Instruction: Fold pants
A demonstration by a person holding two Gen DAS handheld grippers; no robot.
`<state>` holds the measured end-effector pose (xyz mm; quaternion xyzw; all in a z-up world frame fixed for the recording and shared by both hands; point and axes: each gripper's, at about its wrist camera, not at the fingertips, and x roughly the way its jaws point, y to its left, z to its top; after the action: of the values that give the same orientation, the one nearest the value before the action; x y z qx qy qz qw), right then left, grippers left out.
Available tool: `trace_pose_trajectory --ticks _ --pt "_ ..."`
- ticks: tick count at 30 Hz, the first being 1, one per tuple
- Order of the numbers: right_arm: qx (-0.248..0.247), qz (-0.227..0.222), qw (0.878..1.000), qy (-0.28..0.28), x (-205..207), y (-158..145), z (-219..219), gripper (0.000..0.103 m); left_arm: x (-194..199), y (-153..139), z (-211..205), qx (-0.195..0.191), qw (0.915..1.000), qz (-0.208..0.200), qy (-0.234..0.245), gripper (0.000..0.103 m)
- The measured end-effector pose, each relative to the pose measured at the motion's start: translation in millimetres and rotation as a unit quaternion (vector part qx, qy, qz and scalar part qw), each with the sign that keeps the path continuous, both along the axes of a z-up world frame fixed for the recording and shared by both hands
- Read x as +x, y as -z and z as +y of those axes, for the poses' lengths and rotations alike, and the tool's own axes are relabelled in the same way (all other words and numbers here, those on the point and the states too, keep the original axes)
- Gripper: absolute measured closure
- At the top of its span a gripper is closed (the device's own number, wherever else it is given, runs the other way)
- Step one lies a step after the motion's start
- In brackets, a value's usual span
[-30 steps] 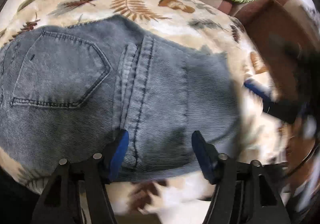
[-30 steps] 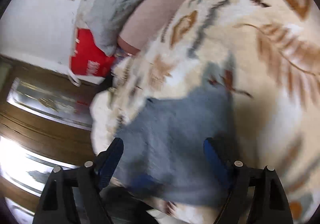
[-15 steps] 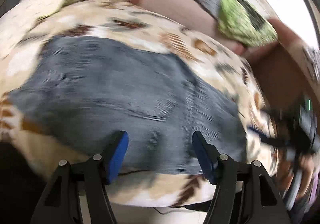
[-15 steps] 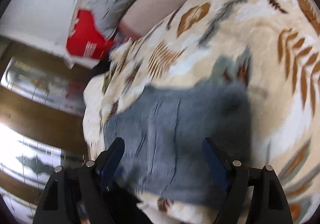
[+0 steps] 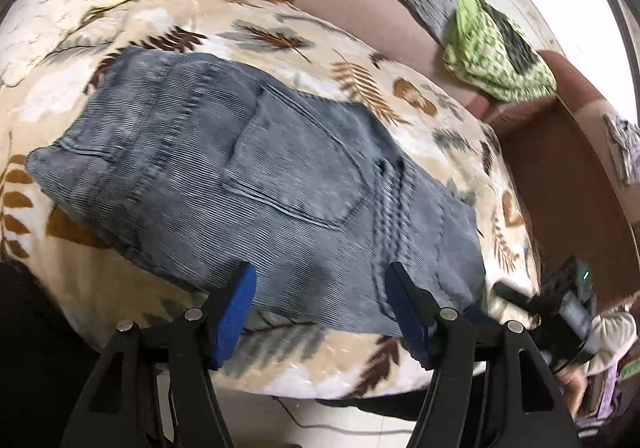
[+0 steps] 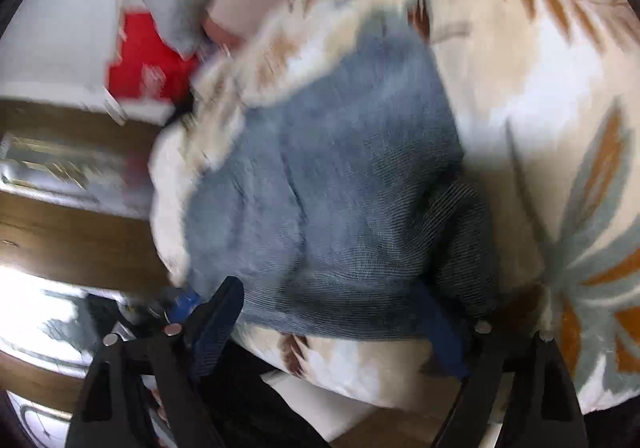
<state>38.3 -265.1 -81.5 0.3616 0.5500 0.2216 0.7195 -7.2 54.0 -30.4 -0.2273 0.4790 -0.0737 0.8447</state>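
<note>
The right wrist view is smeared with motion blur: the red item (image 6: 140, 56) at upper left shows no readable print, and the wooden furniture (image 6: 60, 240) beside it is streaked. The pants (image 6: 340, 188) lose their seams and pockets there, and their near edge slips behind the right tool (image 6: 332, 320), whose right finger is blurred. In the left wrist view, the right tool (image 5: 516, 294) is a dark smear at the blanket's edge (image 5: 500, 232), the hand (image 5: 612, 332) holding it cut off by the frame.
</note>
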Motion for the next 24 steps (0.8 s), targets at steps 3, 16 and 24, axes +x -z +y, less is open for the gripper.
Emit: trace_pose_trajectory --ticks 3,16,24 --pt "0.003 -0.038 0.999 0.019 -2 -32 -12 0.015 1 -2 -10 0.002 0.9999 -0.004 0.010 0.035" --pt "-0.021 -0.058 0.998 0.012 11 -43 -33 0.017 21 -13 -53 0.027 0.9979 -0.016 0.056 0.035" --pt "-0.096 -0.012 0.995 -0.021 125 -16 -42 0.039 42 13 -187 0.137 0.9622 -0.035 0.233 0.035"
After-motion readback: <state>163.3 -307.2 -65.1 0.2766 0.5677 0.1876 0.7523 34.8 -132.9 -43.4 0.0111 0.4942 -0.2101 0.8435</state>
